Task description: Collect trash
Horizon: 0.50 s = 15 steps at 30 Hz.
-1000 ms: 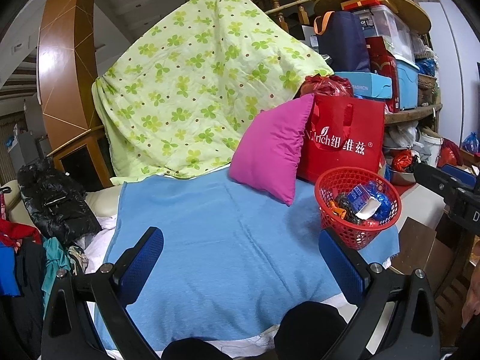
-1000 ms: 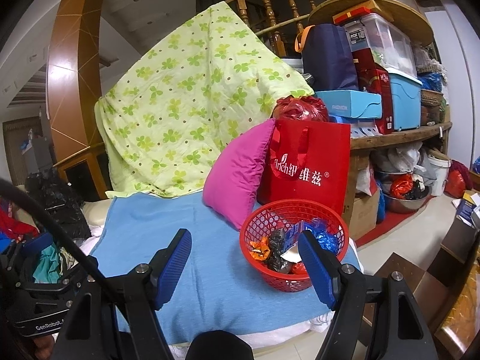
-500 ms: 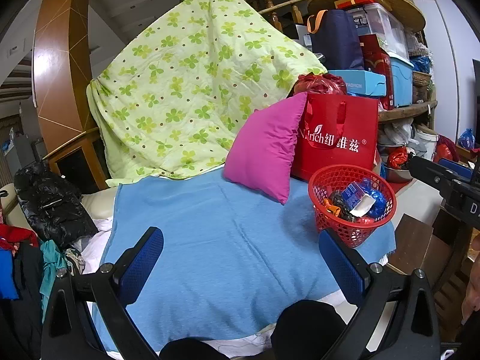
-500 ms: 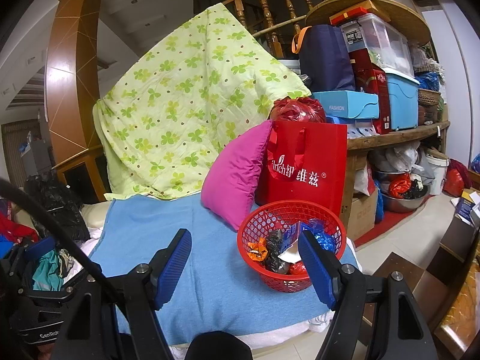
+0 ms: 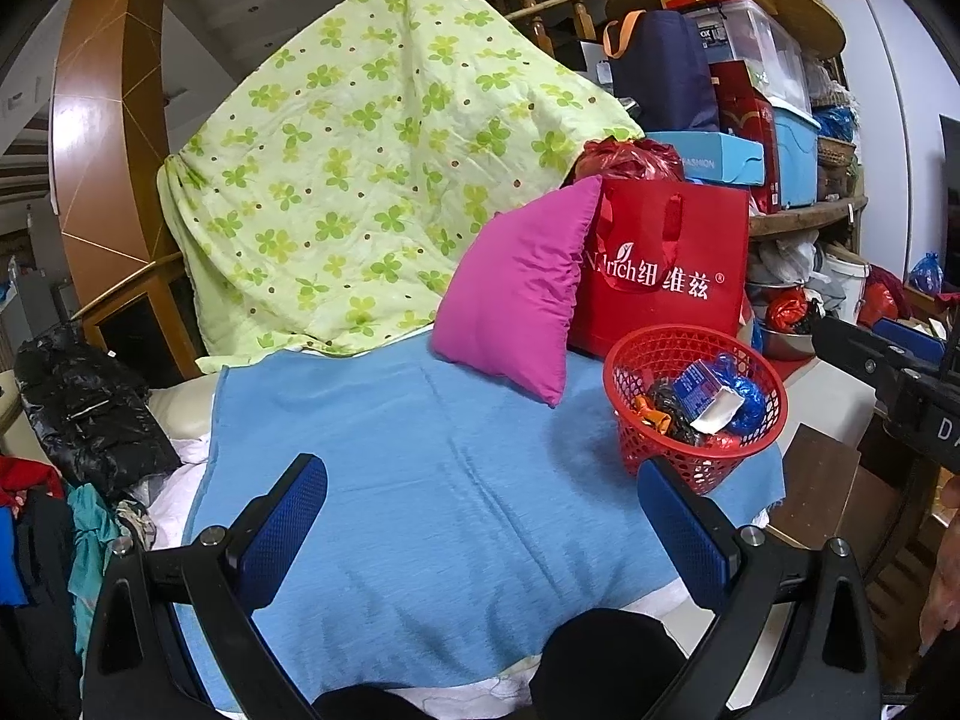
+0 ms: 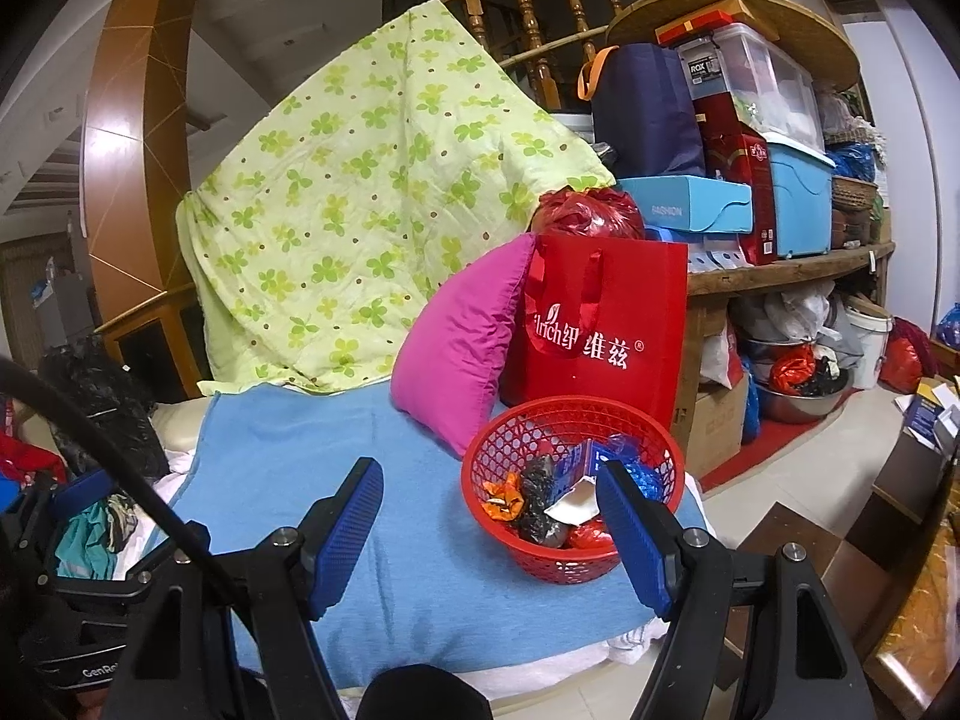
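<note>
Basket (image 6: 573, 489) sits at the right front corner of the blue blanket (image 5: 420, 480), just in front of the red bag (image 6: 606, 336) and beside the pink pillow (image 6: 462, 348). Red mesh, round, upright, no long axis to speak of. Trash (image 6: 543, 495) is all inside it: orange wrapper, black crumpled bag, blue packet, white scrap, something red at the bottom. No loose trash visible on the blanket in either view.

Right gripper (image 6: 489, 531): spread wide, holding nothing. Its right finger overlaps the basket's right half in the picture, but it looks nearer the camera than the rim; can't confirm contact. Left finger hangs over bare blanket.

Left gripper (image 5: 480, 531): also spread wide, empty. Basket (image 5: 696, 405) lies ahead and to its right, apart from the fingertips.

Key relation: basket is ahead and slightly right of the right gripper's centreline, and further right of the left one. Right hand is the nearer tool. My read is that collection looks about done, with everything in the basket.

If the basket is to be lifted, the near rim is the grab point: shift the right gripper a bit right and forward so the rim wall falls between the fingers. Mesh is thin and flexy, and the basket sits near the blanket's edge, so an off-centre pinch could tip it toward the floor.
</note>
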Each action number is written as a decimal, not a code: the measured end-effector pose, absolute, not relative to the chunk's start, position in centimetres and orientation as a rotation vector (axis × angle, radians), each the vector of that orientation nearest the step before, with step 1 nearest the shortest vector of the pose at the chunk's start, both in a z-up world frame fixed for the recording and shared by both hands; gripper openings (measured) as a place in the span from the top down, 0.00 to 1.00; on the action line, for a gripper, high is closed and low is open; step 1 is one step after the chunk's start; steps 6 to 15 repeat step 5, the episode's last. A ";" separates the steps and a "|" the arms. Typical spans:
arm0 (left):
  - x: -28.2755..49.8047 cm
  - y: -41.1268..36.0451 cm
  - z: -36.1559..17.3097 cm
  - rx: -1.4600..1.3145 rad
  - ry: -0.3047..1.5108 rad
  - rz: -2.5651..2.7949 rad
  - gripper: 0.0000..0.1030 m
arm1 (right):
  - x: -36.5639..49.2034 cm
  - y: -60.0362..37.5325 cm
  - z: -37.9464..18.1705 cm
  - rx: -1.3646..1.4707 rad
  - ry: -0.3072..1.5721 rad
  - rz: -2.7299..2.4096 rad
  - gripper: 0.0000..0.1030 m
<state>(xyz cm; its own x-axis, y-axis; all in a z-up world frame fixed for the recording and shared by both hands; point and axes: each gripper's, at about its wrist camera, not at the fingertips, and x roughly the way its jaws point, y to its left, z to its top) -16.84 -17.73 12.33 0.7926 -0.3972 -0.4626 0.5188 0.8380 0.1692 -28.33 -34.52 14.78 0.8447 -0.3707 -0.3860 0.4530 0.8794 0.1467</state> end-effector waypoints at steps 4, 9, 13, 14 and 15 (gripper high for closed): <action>-15.8 -18.6 11.9 0.303 0.448 -0.512 0.00 | -27.3 -35.5 14.4 0.254 0.370 -0.440 0.26; -15.3 -18.6 11.8 0.296 0.458 -0.516 0.00 | -26.9 -35.6 14.2 0.255 0.374 -0.438 0.26; -15.3 -18.6 11.8 0.296 0.458 -0.516 0.00 | -26.9 -35.6 14.2 0.255 0.374 -0.438 0.26; -15.3 -18.6 11.8 0.296 0.458 -0.516 0.00 | -26.9 -35.6 14.2 0.255 0.374 -0.438 0.26; -15.3 -18.6 11.8 0.296 0.458 -0.516 0.00 | -26.9 -35.6 14.2 0.255 0.374 -0.438 0.26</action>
